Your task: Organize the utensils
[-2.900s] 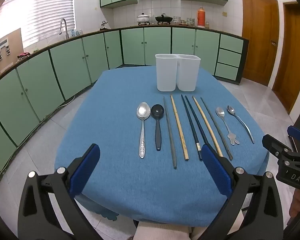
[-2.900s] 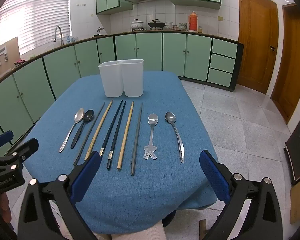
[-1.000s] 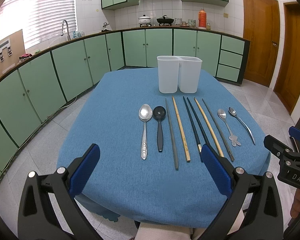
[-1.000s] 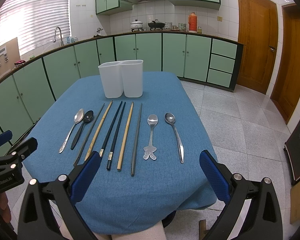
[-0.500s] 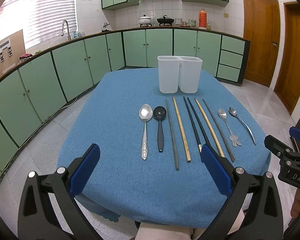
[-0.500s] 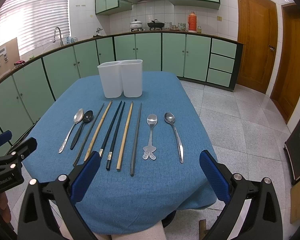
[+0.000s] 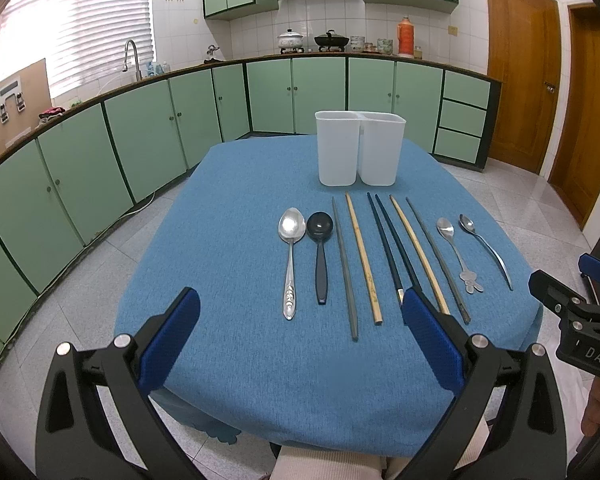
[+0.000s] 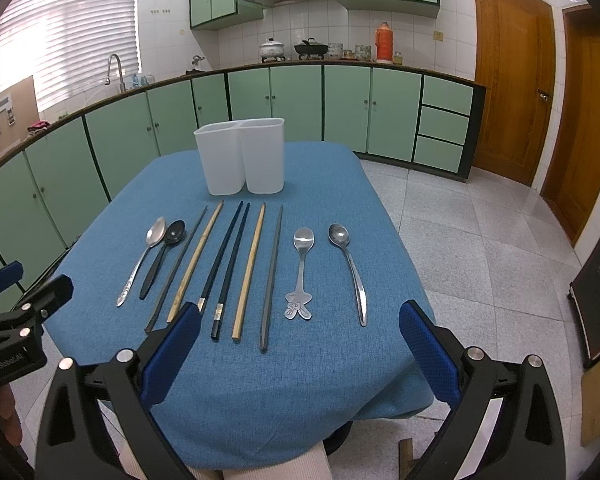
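Observation:
A row of utensils lies on the blue tablecloth (image 7: 228, 208). From the left: a silver spoon (image 7: 290, 256), a black spoon (image 7: 320, 252), several chopsticks (image 7: 384, 256) in grey, bamboo and black, a silver spoon with a figure handle (image 7: 458, 256) and a plain silver spoon (image 7: 486, 250). Behind them stands a white two-compartment holder (image 7: 360, 148). My left gripper (image 7: 300, 312) hangs open above the table's near edge, holding nothing. My right gripper (image 8: 300, 324) is open too, near the handle ends of the chopsticks (image 8: 236, 264) and the spoons (image 8: 300, 268).
The table (image 8: 340, 184) stands in a kitchen, with green cabinets (image 7: 140, 132) curving along the left and back. Wooden doors (image 8: 512, 92) are at the right. Tiled floor (image 8: 480, 248) lies open on the table's right side. A knee in light fabric (image 7: 324, 466) shows below.
Both grippers have drifted very slightly; the utensils and the holder have not moved. Both stay open.

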A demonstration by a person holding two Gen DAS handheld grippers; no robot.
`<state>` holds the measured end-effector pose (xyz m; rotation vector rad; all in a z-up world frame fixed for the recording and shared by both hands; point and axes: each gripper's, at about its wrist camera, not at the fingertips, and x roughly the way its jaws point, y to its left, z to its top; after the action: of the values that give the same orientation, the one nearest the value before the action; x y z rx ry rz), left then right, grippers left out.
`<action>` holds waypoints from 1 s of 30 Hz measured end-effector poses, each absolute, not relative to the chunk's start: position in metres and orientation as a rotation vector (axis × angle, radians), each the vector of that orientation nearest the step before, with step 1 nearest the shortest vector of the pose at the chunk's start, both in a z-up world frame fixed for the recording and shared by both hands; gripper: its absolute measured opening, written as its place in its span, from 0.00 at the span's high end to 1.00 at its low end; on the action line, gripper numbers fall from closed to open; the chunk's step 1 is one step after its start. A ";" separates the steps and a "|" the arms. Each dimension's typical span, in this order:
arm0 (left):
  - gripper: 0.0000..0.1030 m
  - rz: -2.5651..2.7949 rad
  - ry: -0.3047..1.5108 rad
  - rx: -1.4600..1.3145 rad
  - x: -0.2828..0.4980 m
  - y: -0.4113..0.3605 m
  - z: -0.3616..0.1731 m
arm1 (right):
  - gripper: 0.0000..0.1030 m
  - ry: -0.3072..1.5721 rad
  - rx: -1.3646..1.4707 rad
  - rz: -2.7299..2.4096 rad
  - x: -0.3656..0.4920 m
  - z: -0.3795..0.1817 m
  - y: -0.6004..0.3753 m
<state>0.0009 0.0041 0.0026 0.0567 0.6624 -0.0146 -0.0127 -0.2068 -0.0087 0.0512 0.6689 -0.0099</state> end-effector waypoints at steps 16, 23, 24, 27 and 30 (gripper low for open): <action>0.05 0.056 0.725 0.001 0.057 0.043 -0.015 | 0.06 0.637 0.070 -0.021 0.018 -0.012 -0.228; 0.05 0.069 0.798 0.005 0.121 0.049 -0.029 | 0.07 0.625 0.081 -0.047 0.062 -0.016 -0.243; 0.05 0.066 0.811 0.005 0.131 0.049 -0.032 | 0.08 0.628 0.082 -0.049 0.065 -0.017 -0.244; 0.05 0.059 0.847 0.006 0.160 0.047 -0.041 | 0.09 0.654 0.092 -0.053 0.085 -0.025 -0.247; 0.05 0.057 0.878 0.007 0.184 0.045 -0.049 | 0.13 0.670 0.082 -0.057 0.099 -0.033 -0.247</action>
<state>0.1842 0.0447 -0.0492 0.0072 0.8775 0.0572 0.0988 -0.2469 -0.0326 0.0820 0.6702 -0.0571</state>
